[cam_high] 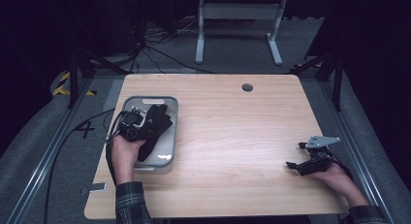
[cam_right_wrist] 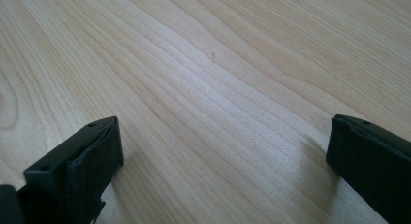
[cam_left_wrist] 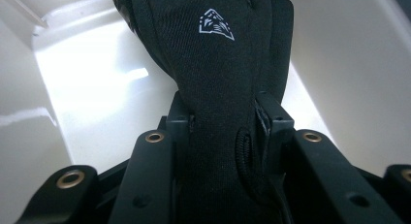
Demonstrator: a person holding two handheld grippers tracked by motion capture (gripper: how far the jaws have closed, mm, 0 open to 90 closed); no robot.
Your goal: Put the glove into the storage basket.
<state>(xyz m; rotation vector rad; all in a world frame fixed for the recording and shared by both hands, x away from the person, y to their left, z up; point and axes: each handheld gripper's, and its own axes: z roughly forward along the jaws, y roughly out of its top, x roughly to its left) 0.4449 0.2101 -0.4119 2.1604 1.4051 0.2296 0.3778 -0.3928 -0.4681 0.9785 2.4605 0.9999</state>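
The left gripper (cam_left_wrist: 224,132) is clamped on a black glove (cam_left_wrist: 218,64) hanging inside the grey bin (cam_high: 167,124). The right gripper (cam_right_wrist: 223,156), well to the right of the bin, rests with jaws spread and empty over the table (cam_high: 232,117). Risk: the limp fabric may slip free or snag the bin's rim.

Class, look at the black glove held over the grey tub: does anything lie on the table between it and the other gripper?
Nothing visible does. The left gripper is shut on the black glove in the grey tub; bare wooden table stretches to the open right gripper.
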